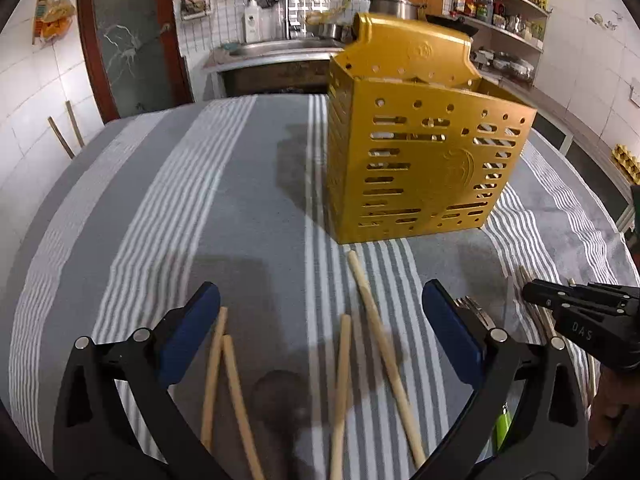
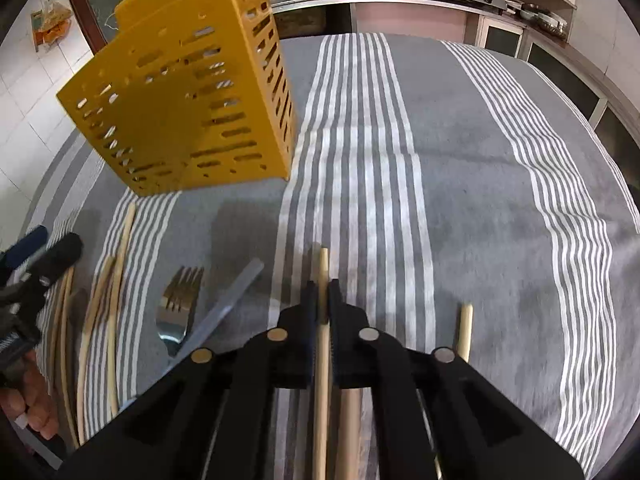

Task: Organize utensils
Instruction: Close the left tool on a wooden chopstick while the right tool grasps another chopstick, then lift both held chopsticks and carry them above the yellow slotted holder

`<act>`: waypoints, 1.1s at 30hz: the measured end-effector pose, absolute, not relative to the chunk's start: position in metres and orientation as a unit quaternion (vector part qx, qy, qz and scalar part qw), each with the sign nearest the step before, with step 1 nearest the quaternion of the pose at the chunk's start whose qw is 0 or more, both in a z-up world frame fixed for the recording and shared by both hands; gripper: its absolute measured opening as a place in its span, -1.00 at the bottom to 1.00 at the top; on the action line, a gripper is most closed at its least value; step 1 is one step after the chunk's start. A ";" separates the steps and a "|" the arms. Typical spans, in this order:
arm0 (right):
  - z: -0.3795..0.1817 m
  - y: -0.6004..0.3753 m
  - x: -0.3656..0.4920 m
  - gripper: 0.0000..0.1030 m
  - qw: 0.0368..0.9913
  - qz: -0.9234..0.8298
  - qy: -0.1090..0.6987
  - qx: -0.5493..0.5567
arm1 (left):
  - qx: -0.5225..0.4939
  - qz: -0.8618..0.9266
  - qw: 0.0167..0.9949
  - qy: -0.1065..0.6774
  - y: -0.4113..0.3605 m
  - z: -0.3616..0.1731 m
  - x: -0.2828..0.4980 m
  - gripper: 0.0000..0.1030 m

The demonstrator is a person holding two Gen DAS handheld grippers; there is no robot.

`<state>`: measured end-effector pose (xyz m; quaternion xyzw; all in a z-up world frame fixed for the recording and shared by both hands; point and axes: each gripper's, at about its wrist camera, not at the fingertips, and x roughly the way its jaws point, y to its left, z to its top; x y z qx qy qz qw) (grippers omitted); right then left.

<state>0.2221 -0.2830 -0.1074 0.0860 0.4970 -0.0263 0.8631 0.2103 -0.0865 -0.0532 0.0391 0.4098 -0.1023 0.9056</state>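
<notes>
A yellow perforated utensil holder (image 1: pixel 424 160) stands on the striped cloth; it also shows in the right wrist view (image 2: pixel 188 112). My left gripper (image 1: pixel 320 308) is open above several wooden chopsticks (image 1: pixel 380 340) lying on the cloth. My right gripper (image 2: pixel 323 288) is shut on one wooden chopstick (image 2: pixel 322 356), low over the cloth. The right gripper also shows at the right of the left wrist view (image 1: pixel 532 294). A metal fork (image 2: pixel 178 304) and a grey flat utensil (image 2: pixel 228 304) lie left of it. More chopsticks (image 2: pixel 116 280) lie further left.
The table carries a grey cloth with white stripes (image 2: pixel 480 184). A loose chopstick (image 2: pixel 465 332) lies right of my right gripper. A kitchen counter with sink (image 1: pixel 276 48) and shelves (image 1: pixel 504 12) stand behind the table. A green object (image 1: pixel 505 426) sits near the left gripper's right finger.
</notes>
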 end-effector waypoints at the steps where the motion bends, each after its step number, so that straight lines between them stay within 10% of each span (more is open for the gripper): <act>1: -0.106 -0.284 0.224 -0.89 0.863 -0.024 0.497 0.089 | 0.040 -0.107 0.902 0.415 -0.090 -0.055 0.213 0.83; 17: -0.103 -0.299 0.242 -0.89 0.866 -0.003 0.491 0.088 | 0.080 -0.115 0.866 0.479 -0.133 -0.095 0.249 0.27; 24: -0.102 -0.297 0.242 -0.89 0.867 0.001 0.491 0.088 | 0.087 -0.141 0.861 0.480 -0.151 -0.092 0.245 -0.84; 33: -0.090 -0.293 0.236 -0.89 0.874 0.017 0.477 0.094 | 0.074 -0.158 0.863 0.473 -0.145 -0.075 0.238 -0.92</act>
